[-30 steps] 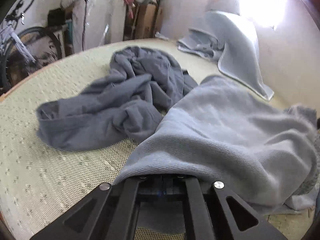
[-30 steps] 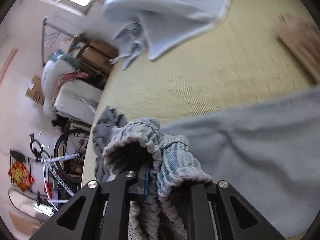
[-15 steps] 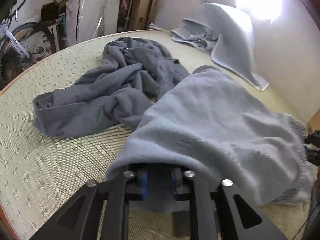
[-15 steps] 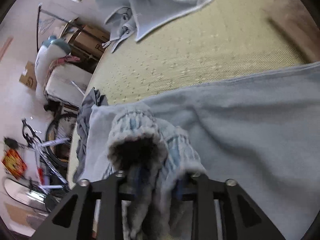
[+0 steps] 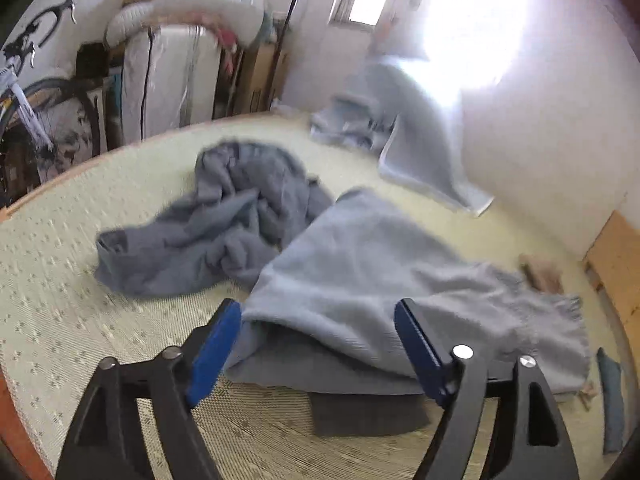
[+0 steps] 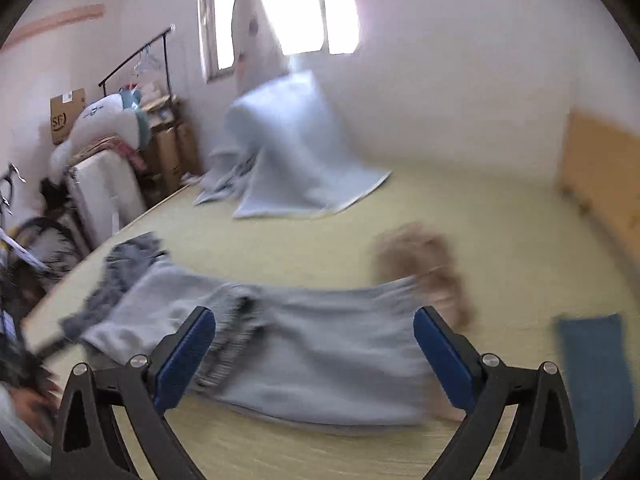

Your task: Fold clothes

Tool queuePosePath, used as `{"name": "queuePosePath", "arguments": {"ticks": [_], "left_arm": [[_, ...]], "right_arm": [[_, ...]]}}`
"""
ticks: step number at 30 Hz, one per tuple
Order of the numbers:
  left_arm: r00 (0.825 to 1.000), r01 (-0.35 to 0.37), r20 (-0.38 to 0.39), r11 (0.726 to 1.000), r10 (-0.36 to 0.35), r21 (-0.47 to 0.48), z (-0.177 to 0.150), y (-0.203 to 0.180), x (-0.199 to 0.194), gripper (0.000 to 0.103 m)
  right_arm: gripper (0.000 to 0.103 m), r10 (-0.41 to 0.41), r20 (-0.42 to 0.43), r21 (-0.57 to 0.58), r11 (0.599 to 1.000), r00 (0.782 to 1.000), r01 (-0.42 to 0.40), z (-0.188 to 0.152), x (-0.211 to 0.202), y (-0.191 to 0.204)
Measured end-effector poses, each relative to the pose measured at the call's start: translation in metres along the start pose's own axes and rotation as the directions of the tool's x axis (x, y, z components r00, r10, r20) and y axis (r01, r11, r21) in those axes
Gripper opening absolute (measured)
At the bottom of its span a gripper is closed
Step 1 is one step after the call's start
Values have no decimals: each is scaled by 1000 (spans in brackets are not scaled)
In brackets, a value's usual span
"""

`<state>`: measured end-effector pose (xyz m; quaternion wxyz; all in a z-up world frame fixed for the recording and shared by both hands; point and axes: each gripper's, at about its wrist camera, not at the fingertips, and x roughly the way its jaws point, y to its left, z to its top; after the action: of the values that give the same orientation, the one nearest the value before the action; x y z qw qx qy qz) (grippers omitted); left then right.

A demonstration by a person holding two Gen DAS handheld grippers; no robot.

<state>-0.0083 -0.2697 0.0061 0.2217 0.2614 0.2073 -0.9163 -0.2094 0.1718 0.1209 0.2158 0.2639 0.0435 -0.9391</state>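
The light blue garment [image 5: 372, 280] is laid across the straw mat [image 5: 60, 320], near its front edge. The left gripper [image 5: 318, 344] is seen just in front of the folded near edge of this garment; its jaws are opening, the cloth lies between and beyond the blue pads [image 5: 214, 350], and no pad is pressed on it. The right gripper [image 6: 316, 354] is held above the same garment, and its jaws are opening too, with nothing gripped. A crumpled dark grey garment [image 5: 224, 220] is touched by the far left part of the light one. A pale blanket [image 5: 416, 148] is draped at the far corner of the mat, against the white wall under a bright window [image 6: 304, 4]. A bicycle [image 5: 36, 92] and a wrapped mattress [image 5: 168, 80] are stored beyond the left edge.
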Motion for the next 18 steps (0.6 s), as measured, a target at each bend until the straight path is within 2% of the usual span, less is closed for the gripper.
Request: {"name": "queuePosePath", "arguments": {"ticks": [2, 4, 7, 10, 13, 15, 18], "left_arm": [[999, 38, 21, 999, -39, 36, -1, -16, -18, 84], [995, 89, 32, 989, -93, 116, -8, -45, -29, 84], [983, 172, 9, 939, -183, 297, -29, -110, -35, 84], [956, 285, -63, 853, -287, 437, -53, -181, -37, 84], [927, 361, -123, 756, -354, 546, -84, -253, -33, 84], [925, 361, -152, 676, -349, 643, -111, -309, -25, 84], [928, 341, -170, 579, -330, 740, -146, -376, -8, 84]], "right_arm": [[102, -44, 4, 33, 998, 999, 44, -19, -23, -21], [102, -58, 9, 84, 995, 998, 57, -45, -35, -46], [102, -127, 49, 162, 980, 991, 118, -81, -49, -81], [102, -169, 10, 180, 970, 986, 165, -94, -45, -105], [102, -204, 86, 194, 963, 975, 185, -89, -56, -121], [102, -205, 110, 250, 953, 973, 173, -89, -59, -135], [102, -202, 131, 332, 931, 971, 148, -88, -59, -159]]}}
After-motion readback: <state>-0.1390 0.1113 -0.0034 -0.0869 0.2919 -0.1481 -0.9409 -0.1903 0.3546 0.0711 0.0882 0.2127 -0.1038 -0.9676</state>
